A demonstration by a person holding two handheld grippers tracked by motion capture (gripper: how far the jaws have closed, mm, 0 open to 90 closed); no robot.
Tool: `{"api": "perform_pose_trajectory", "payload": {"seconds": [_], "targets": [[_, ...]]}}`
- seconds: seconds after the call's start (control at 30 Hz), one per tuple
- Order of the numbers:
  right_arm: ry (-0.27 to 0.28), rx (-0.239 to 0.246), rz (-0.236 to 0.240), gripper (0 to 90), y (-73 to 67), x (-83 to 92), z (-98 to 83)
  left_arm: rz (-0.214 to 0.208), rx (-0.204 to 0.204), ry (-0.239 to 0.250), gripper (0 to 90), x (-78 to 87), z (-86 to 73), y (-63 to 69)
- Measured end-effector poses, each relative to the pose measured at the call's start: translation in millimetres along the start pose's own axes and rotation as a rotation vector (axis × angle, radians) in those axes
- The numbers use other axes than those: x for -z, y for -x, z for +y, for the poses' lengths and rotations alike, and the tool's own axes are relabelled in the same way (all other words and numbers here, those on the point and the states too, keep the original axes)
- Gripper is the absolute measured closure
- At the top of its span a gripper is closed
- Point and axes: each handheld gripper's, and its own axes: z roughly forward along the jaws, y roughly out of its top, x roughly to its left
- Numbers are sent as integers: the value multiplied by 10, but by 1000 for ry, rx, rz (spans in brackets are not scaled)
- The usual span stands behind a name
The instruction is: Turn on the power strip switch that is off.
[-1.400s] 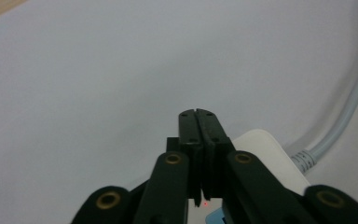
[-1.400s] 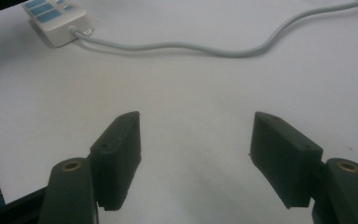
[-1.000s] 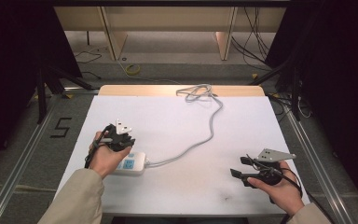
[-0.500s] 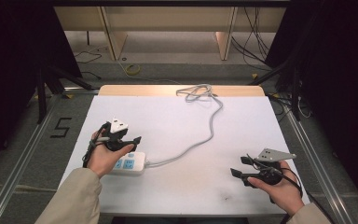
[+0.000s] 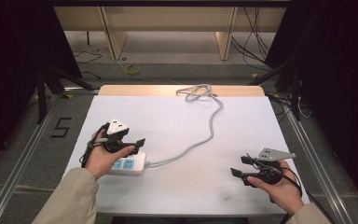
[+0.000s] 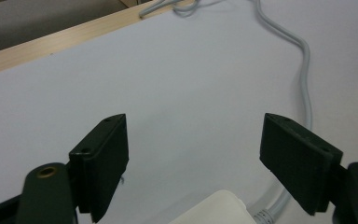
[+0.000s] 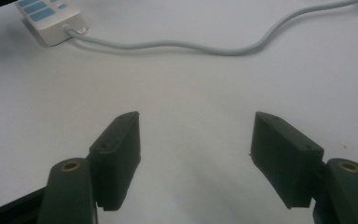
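A white power strip [image 5: 129, 164] with blue sockets lies at the table's front left. Its grey cable [image 5: 205, 135] snakes to the far edge. My left gripper [image 5: 134, 145] hovers just above the strip, open, with nothing between its fingers. In the left gripper view the strip's cable end [image 6: 216, 210] shows low between the spread jaws of that gripper [image 6: 200, 158], and the cable [image 6: 305, 60] curves off to the right. My right gripper [image 5: 241, 166] rests open near the front right, away from the strip. In the right gripper view this gripper [image 7: 196, 158] faces bare table, with the strip [image 7: 49, 18] and cable [image 7: 191, 46] beyond.
The white table top [image 5: 177, 121] has a wooden strip [image 5: 135, 89] along its far edge, where the cable bunches [image 5: 196, 91]. Metal rails [image 5: 28, 149] flank the table. Loose cables [image 5: 130, 70] lie on the floor behind.
My left hand has turned slightly, swinging its jaws to the right over the power strip. The right gripper has stayed put.
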Motion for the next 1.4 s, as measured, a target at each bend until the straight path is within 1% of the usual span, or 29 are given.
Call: {"api": "perform_pose_trajectory", "payload": {"seconds": [0.1,0.2,0.33,0.53,0.7,0.73,1.0,1.1,1.23,1.4], "targets": [[1,-3,-3,334,6,0,-1,-17,-2,9,227,3,6,10],[-3,-4,-2,333,8,-6,0,-28,-18,5,212,-8,2,25],[-2,-6,-1,333,8,-8,2,-38,-32,15,207,5,4,48],[3,-7,-1,332,10,-9,-1,-64,-63,25,205,42,-3,112],[1,-8,0,330,9,-14,-1,-81,-72,35,204,75,-21,137],[1,-8,0,330,9,-15,-1,-84,-80,34,203,80,-25,138],[1,-1,1,327,6,-26,1,-97,-95,29,198,108,-63,151],[1,0,2,326,6,-26,1,-109,-94,35,196,122,-76,154],[2,-3,2,325,0,-27,3,-117,-107,37,191,138,-96,169],[4,-3,2,324,-1,-31,4,-127,-110,41,186,159,-119,172]]}}
